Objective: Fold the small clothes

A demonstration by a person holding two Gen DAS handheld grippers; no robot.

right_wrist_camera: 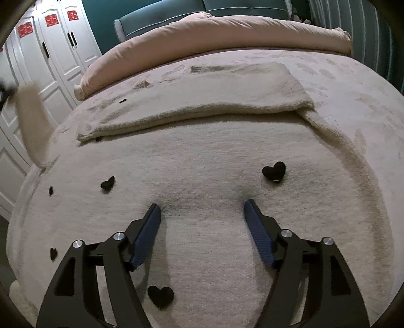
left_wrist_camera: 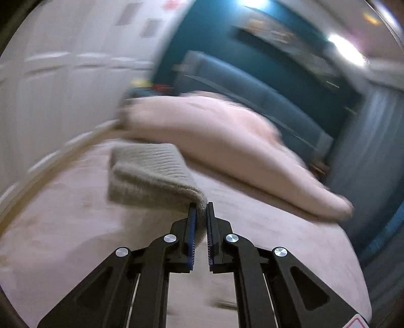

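A cream knit sweater (right_wrist_camera: pixel 202 156) with black hearts (right_wrist_camera: pixel 274 171) lies spread on the bed. One sleeve (right_wrist_camera: pixel 202 101) is folded across its top. My right gripper (right_wrist_camera: pixel 202 209) is open, its fingertips pressing down on the sweater's middle. My left gripper (left_wrist_camera: pixel 200 209) is shut on the other sleeve (left_wrist_camera: pixel 151 174) and holds it lifted above the bed; that sleeve also shows blurred at the far left of the right wrist view (right_wrist_camera: pixel 32 121).
A pink folded duvet (right_wrist_camera: pixel 214 32) lies across the head of the bed, with a teal headboard (right_wrist_camera: pixel 161 20) behind. White wardrobe doors (right_wrist_camera: pixel 58 43) stand to the left. The bed cover (right_wrist_camera: pixel 366 88) extends right of the sweater.
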